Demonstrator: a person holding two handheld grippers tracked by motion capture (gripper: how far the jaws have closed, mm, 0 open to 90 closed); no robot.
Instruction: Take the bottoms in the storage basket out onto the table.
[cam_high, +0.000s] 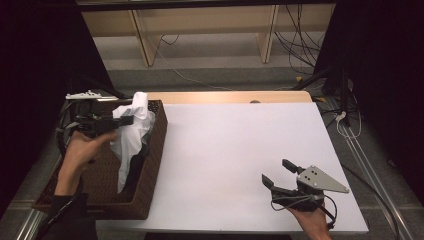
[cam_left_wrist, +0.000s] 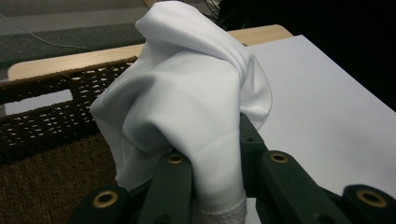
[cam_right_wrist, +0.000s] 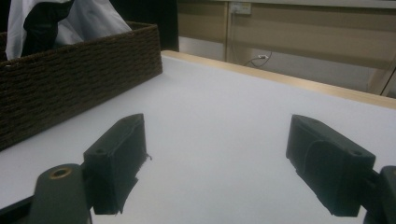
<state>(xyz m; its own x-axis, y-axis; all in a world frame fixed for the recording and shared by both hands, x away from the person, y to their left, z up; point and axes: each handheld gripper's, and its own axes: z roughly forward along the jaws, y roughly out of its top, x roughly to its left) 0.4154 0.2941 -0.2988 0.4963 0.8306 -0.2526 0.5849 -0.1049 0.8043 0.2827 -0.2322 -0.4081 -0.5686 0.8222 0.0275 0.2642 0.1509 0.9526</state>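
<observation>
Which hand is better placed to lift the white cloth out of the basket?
Left. The left gripper is shut on the cloth above the basket; the right gripper sits open, across the table.

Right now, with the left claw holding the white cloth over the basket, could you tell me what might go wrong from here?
1. The white cloth hangs from the left claw with its lower end in the basket; it could snag on the woven rim or drag the basket along.
2. The claw seems to pinch a bunched fold, so the cloth might slip free.
3. The right claw rests open on the table, far away, so it cannot help quickly.
</observation>
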